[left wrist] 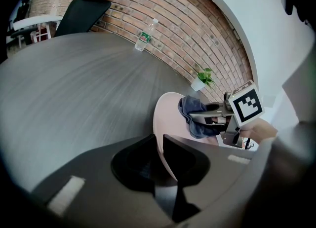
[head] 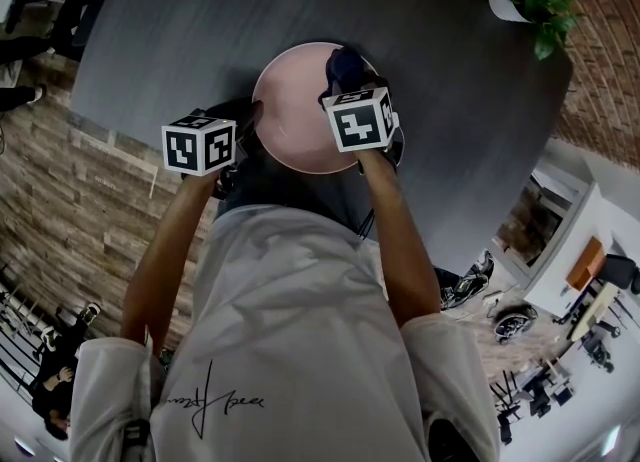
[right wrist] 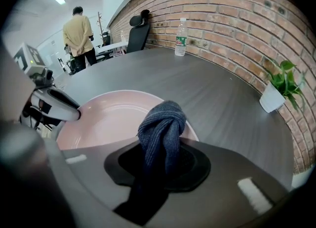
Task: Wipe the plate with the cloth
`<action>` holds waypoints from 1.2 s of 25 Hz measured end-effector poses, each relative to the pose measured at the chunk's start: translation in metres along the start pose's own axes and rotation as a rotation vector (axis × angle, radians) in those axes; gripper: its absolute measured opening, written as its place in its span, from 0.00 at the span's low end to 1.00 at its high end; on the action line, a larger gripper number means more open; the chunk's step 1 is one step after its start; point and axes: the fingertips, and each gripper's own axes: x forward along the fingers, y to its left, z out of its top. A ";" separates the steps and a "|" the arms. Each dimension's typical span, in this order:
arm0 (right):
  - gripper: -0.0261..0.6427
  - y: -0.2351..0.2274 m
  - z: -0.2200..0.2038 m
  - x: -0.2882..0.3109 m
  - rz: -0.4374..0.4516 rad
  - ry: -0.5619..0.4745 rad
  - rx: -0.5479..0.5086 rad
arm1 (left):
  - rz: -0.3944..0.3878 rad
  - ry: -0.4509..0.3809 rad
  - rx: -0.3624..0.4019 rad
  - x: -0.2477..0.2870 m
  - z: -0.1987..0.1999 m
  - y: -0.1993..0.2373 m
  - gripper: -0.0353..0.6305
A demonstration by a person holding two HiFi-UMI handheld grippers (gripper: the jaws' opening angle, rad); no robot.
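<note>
Grey table [head: 180, 40] carries 1 plate [head: 295, 110], rim nipped by left gripper [left wrist: 160, 147]; right gripper [right wrist: 162, 149] pinches 1 cloth [right wrist: 163, 121]

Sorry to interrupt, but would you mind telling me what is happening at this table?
A person works a gripper in each hand. The left gripper is clamped on the rim of a pink plate at the dark table. The right gripper holds a bunched blue cloth over the plate, apparently for wiping.
</note>
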 end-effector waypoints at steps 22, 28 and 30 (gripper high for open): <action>0.18 0.021 0.020 0.009 0.045 -0.024 -0.040 | -0.024 0.008 0.011 0.002 0.000 0.000 0.16; 0.18 0.027 0.021 0.011 0.052 -0.029 -0.047 | -0.027 0.003 0.006 0.002 -0.001 0.000 0.17; 0.18 0.027 0.021 0.011 0.053 -0.030 -0.051 | -0.025 0.005 0.009 0.003 -0.001 -0.001 0.17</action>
